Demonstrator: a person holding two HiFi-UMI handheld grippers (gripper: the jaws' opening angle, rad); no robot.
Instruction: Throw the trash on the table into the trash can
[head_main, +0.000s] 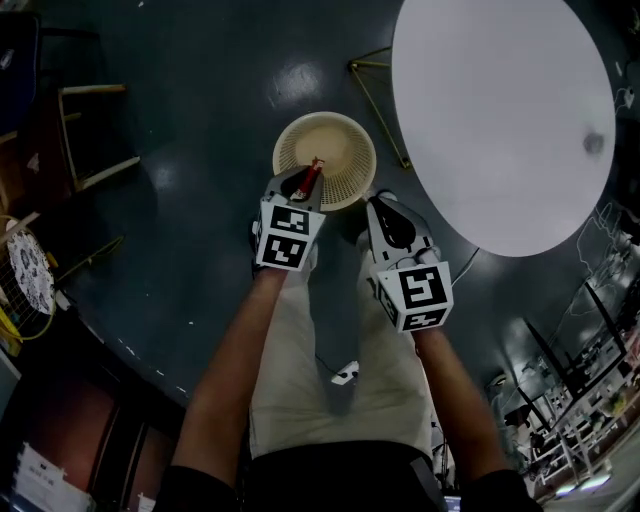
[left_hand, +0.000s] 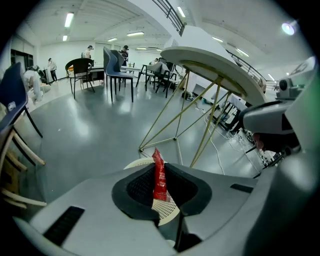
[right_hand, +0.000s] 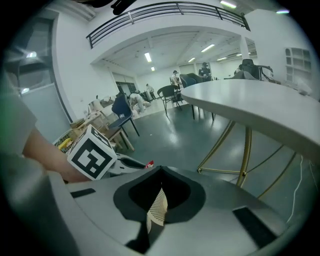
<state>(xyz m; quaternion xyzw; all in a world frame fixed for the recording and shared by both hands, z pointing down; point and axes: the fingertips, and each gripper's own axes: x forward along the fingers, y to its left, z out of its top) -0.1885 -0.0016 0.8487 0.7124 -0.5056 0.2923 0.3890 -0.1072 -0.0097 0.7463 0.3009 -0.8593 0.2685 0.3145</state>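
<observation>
The red packet (left_hand: 159, 175) is pinched upright between the closed jaws of the left gripper (head_main: 303, 180), its top end poking out past the pads. In the head view the packet hangs over the near part of the cream mesh trash can (head_main: 345, 138), just inside the rim. The right gripper (head_main: 384, 203) is beside the left one, at the can's near right edge. Its jaws are pressed together with nothing held, and only the can's mesh shows through the slit in the right gripper view. The can stands on the dark glossy floor (head_main: 200, 120), close to the gold wire legs (head_main: 378, 95) of the white oval table (head_main: 500, 120), whose top looks bare.
</observation>
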